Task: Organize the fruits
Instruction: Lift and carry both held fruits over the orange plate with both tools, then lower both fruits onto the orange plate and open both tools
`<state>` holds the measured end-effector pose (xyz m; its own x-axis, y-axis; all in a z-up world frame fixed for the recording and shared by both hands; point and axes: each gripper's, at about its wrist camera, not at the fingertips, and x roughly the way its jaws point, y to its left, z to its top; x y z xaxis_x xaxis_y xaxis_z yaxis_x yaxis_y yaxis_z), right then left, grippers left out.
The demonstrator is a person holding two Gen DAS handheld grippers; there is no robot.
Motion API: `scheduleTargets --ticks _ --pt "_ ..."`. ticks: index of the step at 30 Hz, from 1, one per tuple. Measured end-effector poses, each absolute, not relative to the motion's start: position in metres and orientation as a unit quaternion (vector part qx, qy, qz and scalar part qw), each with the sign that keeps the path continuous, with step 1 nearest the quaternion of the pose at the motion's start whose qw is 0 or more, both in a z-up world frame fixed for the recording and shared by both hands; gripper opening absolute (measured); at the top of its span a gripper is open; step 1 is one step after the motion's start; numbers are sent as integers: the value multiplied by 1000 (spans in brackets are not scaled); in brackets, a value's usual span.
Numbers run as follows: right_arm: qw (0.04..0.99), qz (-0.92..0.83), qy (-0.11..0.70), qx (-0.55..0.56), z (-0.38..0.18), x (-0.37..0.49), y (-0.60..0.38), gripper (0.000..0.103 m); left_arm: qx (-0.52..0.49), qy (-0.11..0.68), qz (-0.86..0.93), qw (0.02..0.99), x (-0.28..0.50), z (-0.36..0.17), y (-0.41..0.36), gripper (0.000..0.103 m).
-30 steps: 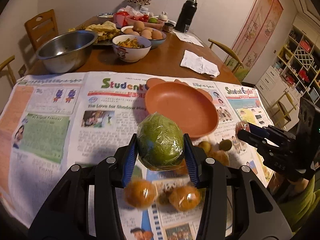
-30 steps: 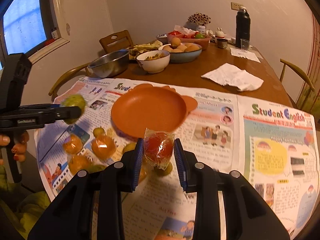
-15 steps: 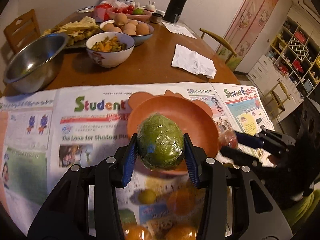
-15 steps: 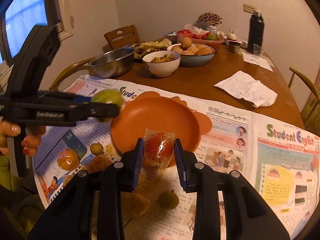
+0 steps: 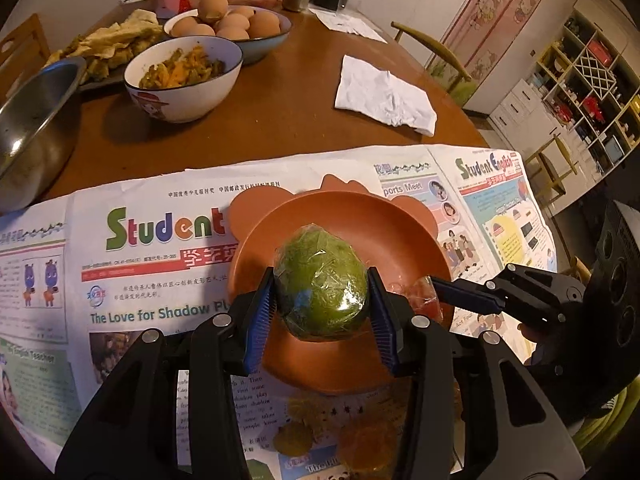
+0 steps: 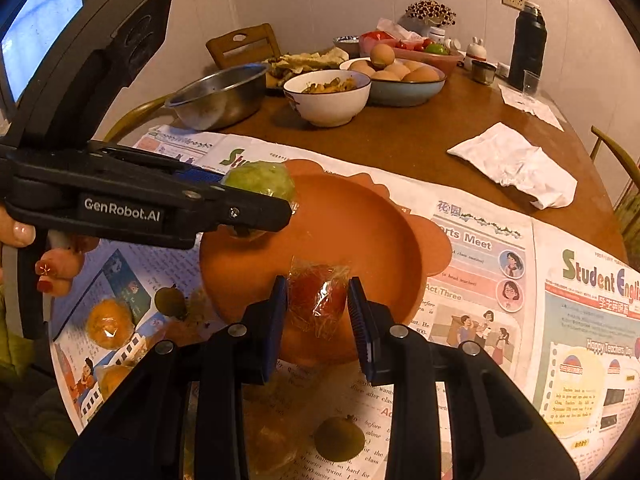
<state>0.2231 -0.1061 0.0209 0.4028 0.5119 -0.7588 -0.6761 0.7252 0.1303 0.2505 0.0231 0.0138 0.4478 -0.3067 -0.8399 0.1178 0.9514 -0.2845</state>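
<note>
My left gripper (image 5: 321, 300) is shut on a plastic-wrapped green fruit (image 5: 321, 286) and holds it over the orange plate (image 5: 352, 220). My right gripper (image 6: 318, 312) is shut on a plastic-wrapped red fruit (image 6: 316, 294) above the plate's near side (image 6: 360, 232). The red fruit also shows in the left wrist view (image 5: 420, 298), the green one in the right wrist view (image 6: 260, 180). Wrapped oranges (image 6: 109, 322) and small green fruits (image 6: 339, 438) lie on the newspaper (image 6: 560, 320) in front of the plate.
Behind the newspaper on the wooden table stand a steel bowl (image 6: 218, 94), a white bowl of food (image 6: 328, 94), a blue bowl of eggs (image 6: 400, 76), a crumpled napkin (image 6: 516, 164) and a black flask (image 6: 528, 50). Chairs surround the table.
Both grippers moved forward with their fruits, from above the loose fruit on the newspaper to above the orange plate. Their grips did not change.
</note>
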Motion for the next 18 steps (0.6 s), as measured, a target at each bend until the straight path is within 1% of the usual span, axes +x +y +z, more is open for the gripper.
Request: scheduleTargets --ticks 16,18 --pt "821 361 428 -110 15 229 -96 30 -91 524 -128 837 261 1 20 36" --pt "821 361 428 -107 15 228 -98 33 -92 525 -127 836 261 0 20 36"
